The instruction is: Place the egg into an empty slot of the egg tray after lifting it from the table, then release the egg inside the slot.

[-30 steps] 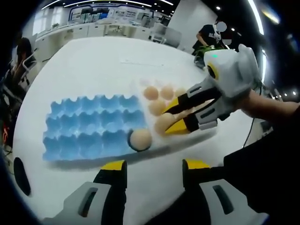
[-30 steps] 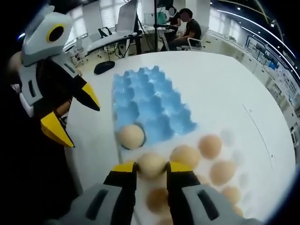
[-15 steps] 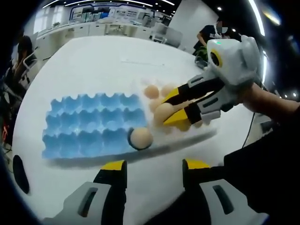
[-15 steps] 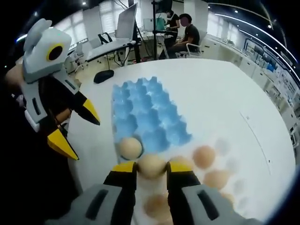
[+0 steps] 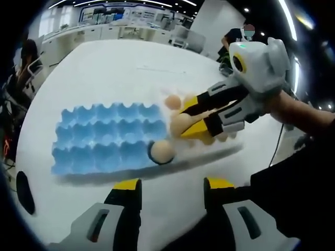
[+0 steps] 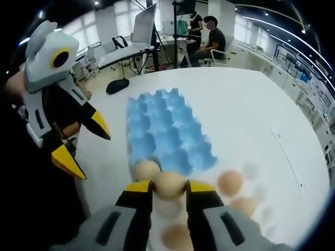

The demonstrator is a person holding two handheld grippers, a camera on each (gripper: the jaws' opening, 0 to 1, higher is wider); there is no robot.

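Observation:
A blue egg tray (image 5: 107, 137) (image 6: 166, 132) lies on the white table, with one egg (image 5: 162, 150) (image 6: 146, 170) in its corner slot. My right gripper (image 6: 169, 186) (image 5: 184, 121) is shut on a tan egg (image 6: 169, 184) (image 5: 179, 124), held above the table just beside that tray corner. Several loose eggs (image 6: 230, 182) (image 5: 173, 101) rest in a clear holder beyond it. My left gripper (image 5: 171, 184) (image 6: 82, 140) stands open near the table's edge with nothing between its yellow-tipped fingers.
The white table (image 5: 120, 73) stretches wide beyond the tray. A person's sleeve (image 5: 301, 172) fills the right of the left gripper view. Desks, a monitor and seated people (image 6: 214, 36) stand past the table's far side.
My right gripper has lifted the egg off the clear holder and carried it toward the blue tray's corner. The left gripper has barely moved.

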